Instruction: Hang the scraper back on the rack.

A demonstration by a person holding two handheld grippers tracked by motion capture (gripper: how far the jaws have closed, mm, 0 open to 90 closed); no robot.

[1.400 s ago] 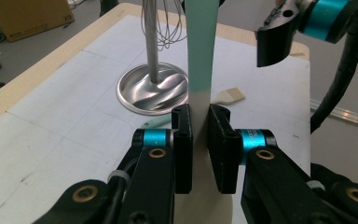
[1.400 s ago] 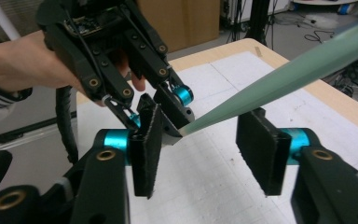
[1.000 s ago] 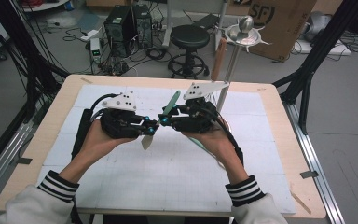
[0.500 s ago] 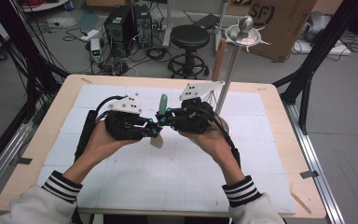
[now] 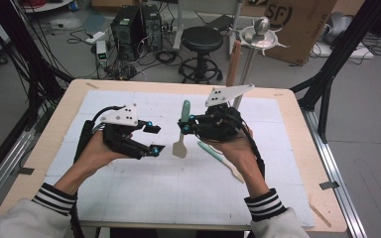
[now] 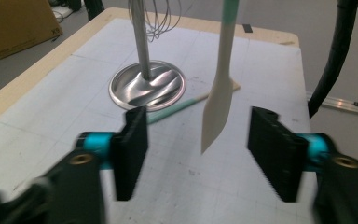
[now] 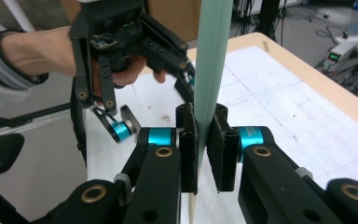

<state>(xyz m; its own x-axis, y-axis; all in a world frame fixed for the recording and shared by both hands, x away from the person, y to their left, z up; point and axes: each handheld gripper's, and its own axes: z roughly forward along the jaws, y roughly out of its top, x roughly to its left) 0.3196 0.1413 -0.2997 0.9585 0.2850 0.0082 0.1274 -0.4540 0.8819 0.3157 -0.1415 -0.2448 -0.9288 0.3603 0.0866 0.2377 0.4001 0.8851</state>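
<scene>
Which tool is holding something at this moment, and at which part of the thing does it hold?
The right tool holds the spatula by its green handle, blade down. The left tool holds nothing: its jaws have just opened and stand apart around the blade.

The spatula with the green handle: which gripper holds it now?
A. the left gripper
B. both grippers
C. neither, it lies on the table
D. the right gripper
D: the right gripper is clamped on the spatula; the left gripper stands open, apart from it.
</scene>
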